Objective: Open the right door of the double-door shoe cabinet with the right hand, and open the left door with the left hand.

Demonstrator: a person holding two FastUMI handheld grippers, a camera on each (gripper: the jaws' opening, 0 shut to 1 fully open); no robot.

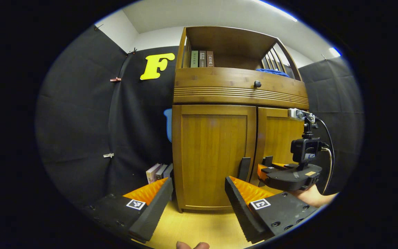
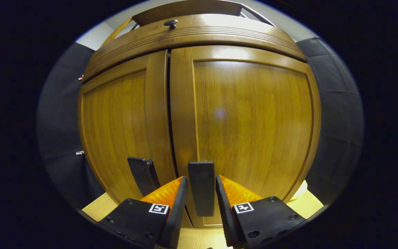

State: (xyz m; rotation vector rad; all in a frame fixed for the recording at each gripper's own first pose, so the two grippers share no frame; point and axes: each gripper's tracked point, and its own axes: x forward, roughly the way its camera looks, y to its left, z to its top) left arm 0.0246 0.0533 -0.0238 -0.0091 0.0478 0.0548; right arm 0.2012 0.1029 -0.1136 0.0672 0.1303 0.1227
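- The right hand-held gripper (image 2: 201, 193) sits hard up against the shoe cabinet (image 1: 219, 93), its two fingers closed in around the upright handle of the right door (image 2: 201, 188). They look to be touching or nearly touching it, but I cannot tell whether both press on it.
- That handle is a dark vertical bar low on the right door (image 2: 254, 124), just beside the centre seam; its long axis runs up and down, straight ahead between the fingers.
- The handle of the left door (image 2: 143, 174) stands just across the seam, tilted in the fisheye, untouched.
- The left hand-held gripper (image 1: 199, 197) hangs back from the cabinet with its fingers spread wide and nothing in them — the left door (image 1: 212, 152) lies ahead of it and its handle ahead and a little right.
- Both doors look shut, so I judge the right-door pull comes first; the right hand is far nearer its handle.
- In the way: the right device and the hand holding it crowd the seam, close to the left door's handle.
- Around: a drawer knob (image 1: 257, 84) above the doors, books on the top shelf (image 1: 202, 58), more books on the floor (image 1: 159, 172) left of the cabinet.
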